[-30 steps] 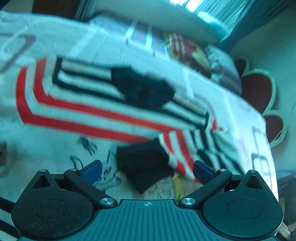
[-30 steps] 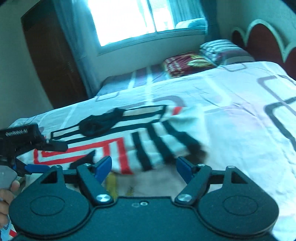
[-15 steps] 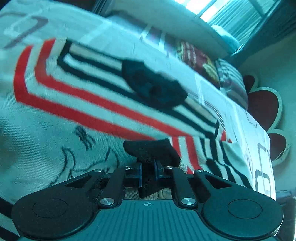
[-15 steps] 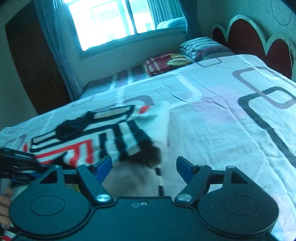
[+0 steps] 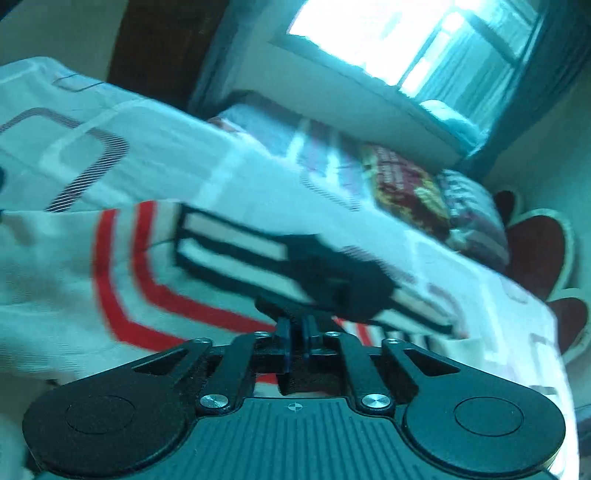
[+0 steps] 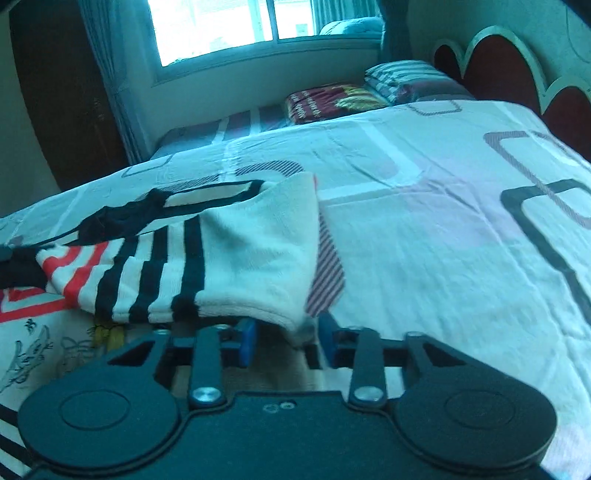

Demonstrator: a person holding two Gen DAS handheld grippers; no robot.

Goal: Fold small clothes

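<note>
A small white shirt with red and black stripes (image 5: 122, 280) lies on the bed. My left gripper (image 5: 295, 334) is shut on the shirt's black sleeve cuff (image 5: 291, 314) and holds it lifted over the shirt's body, near the black collar (image 5: 354, 284). In the right wrist view the other sleeve (image 6: 229, 254) lies folded over the shirt. My right gripper (image 6: 286, 341) is half closed around that sleeve's white edge; its blue pads (image 6: 248, 341) still stand apart.
The bed has a white cover with rectangle prints (image 6: 461, 229). Pillows (image 6: 369, 92) lie at the far end by a red scalloped headboard (image 6: 509, 70). A window (image 6: 236, 26) and a dark wooden door (image 6: 62, 99) are behind.
My left gripper closed on the black cuff and has lifted it up and inward over the shirt. My right gripper moved onto the other sleeve's edge and its jaws narrowed around it.
</note>
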